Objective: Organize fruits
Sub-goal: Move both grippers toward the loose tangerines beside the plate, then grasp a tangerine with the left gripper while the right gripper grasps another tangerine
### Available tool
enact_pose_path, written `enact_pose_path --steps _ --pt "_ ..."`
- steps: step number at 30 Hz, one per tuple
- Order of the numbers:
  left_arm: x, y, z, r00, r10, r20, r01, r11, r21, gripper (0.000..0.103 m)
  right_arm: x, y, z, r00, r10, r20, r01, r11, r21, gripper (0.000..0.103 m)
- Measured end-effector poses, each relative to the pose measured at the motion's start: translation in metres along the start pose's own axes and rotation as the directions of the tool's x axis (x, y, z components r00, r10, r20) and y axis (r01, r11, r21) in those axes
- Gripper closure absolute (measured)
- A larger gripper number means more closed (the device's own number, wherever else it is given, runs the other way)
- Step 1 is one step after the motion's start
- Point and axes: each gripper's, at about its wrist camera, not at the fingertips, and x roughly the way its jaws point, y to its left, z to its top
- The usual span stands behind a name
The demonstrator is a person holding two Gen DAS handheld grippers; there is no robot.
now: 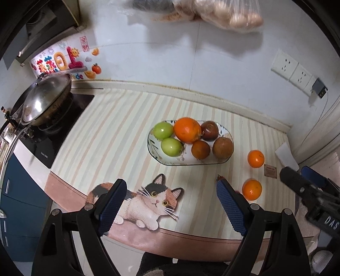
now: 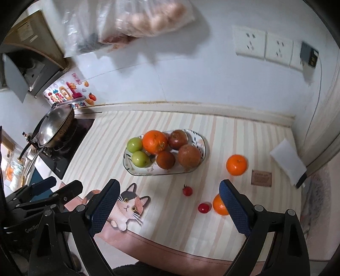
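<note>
An oval patterned plate (image 1: 155, 150) (image 2: 204, 146) on the striped mat holds two green apples (image 1: 163, 130), a large orange (image 1: 187, 130) and three brown fruits (image 1: 222, 148). Two small oranges (image 1: 255, 158) (image 1: 251, 189) lie on the mat to its right; they also show in the right wrist view (image 2: 236, 164) (image 2: 220, 205). Two small red fruits (image 2: 187, 190) (image 2: 203, 207) lie in front of the plate. My left gripper (image 1: 170, 204) is open and empty above the mat's front edge. My right gripper (image 2: 170, 207) is open and empty, its right finger beside the nearer orange.
A lidded wok (image 1: 45, 99) sits on a black cooktop at the left. A white sponge (image 2: 286, 163) and a brown tag (image 2: 261, 178) lie at the right. Wall sockets (image 2: 263, 45) and a hanging bag of eggs (image 2: 148, 19) are on the wall behind.
</note>
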Motion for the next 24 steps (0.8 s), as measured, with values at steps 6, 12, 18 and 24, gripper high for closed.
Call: enact_pose_path --steps 6,12,18,24 --pt "0.044 -0.037 0.004 0.997 0.009 -0.071 -0.004 0.998 0.067 0.017 0.030 -0.058 0.002 0.999 -0.024 -0.035 0.027 0.996 0.080 0.033" --pt "0.113 -0.085 0.002 0.969 -0.052 -0.240 0.076 0.992 0.096 0.017 0.067 -0.114 0.003 0.994 -0.047 -0.095 0.061 0.987 0.151 0.044" --pt "0.169 -0.152 -0.006 0.901 -0.169 -0.400 0.224 0.970 0.095 0.017 0.100 -0.168 0.003 0.986 -0.060 -0.154 0.093 0.971 0.222 0.053" --pt "0.212 -0.228 -0.025 0.853 -0.140 -0.503 0.294 0.925 0.241 0.017 0.114 -0.216 -0.004 0.975 -0.088 -0.202 0.147 0.943 0.298 0.051"
